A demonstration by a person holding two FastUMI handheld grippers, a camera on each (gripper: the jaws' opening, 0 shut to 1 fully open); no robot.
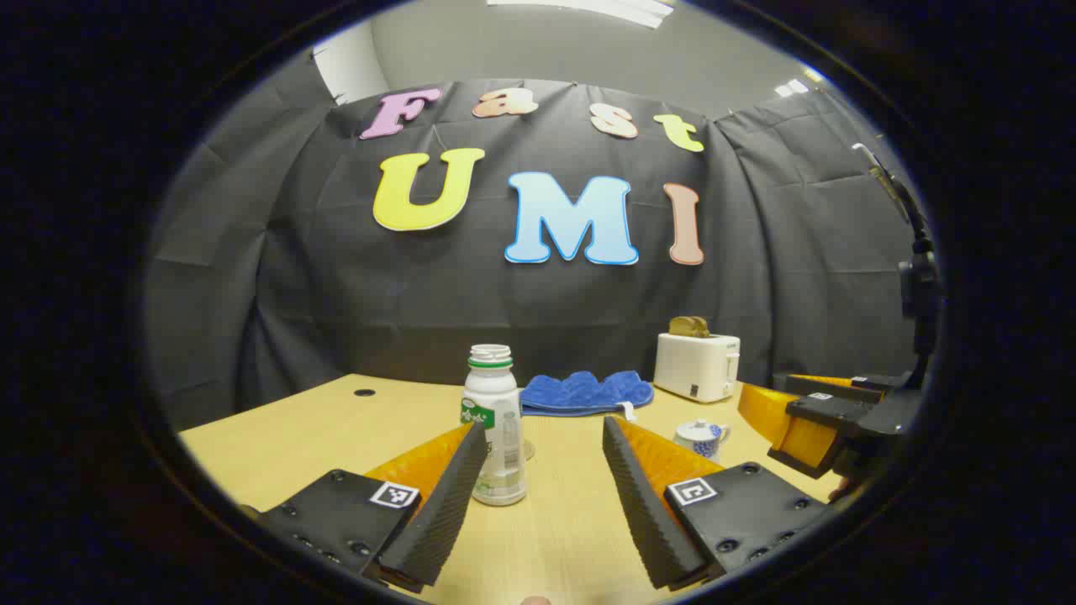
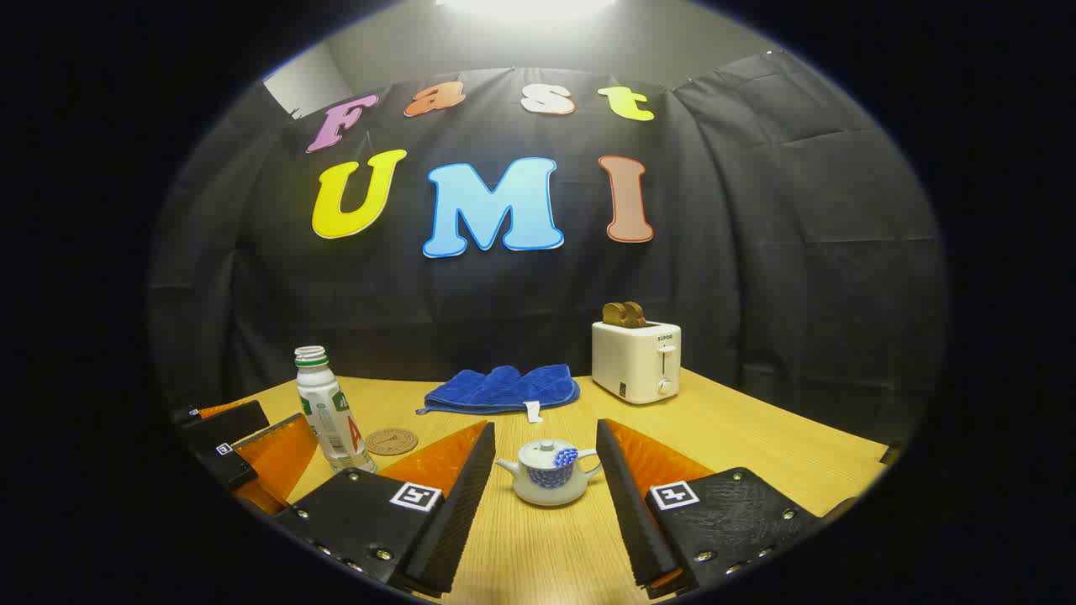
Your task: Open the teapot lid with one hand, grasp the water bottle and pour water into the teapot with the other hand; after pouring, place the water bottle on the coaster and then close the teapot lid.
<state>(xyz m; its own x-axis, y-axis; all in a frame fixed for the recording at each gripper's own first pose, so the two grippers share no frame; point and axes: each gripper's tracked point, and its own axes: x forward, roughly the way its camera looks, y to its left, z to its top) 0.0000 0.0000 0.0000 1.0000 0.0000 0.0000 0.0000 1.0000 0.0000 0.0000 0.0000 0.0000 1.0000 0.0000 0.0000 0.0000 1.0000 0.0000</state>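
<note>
The white bottle [image 1: 494,424] stands uncapped at lower centre of the left gripper view, just ahead of the left tongs [image 1: 545,449], which are spread apart. In the right gripper view the lidded teapot [image 2: 551,473] sits between the right tongs [image 2: 545,458], also apart, bare surface [image 2: 756,437] around; a coaster [image 2: 392,440] lies beside the bottle.

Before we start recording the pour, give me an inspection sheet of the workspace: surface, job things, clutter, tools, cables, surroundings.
Surface: wooden table, with a small dark hole near its far left corner.
Job's things: water bottle upright, uncapped; teapot with lid on; round coaster lying beside the bottle, bare.
Clutter: blue cloth folded at the back; white toaster with toast in its slots.
Tools: left tool open, bottle just ahead of its left finger; right tool open, teapot between the fingers, untouched.
Cables: nothing seen.
Surroundings: black cloth wall; dark stand at the right.
</note>
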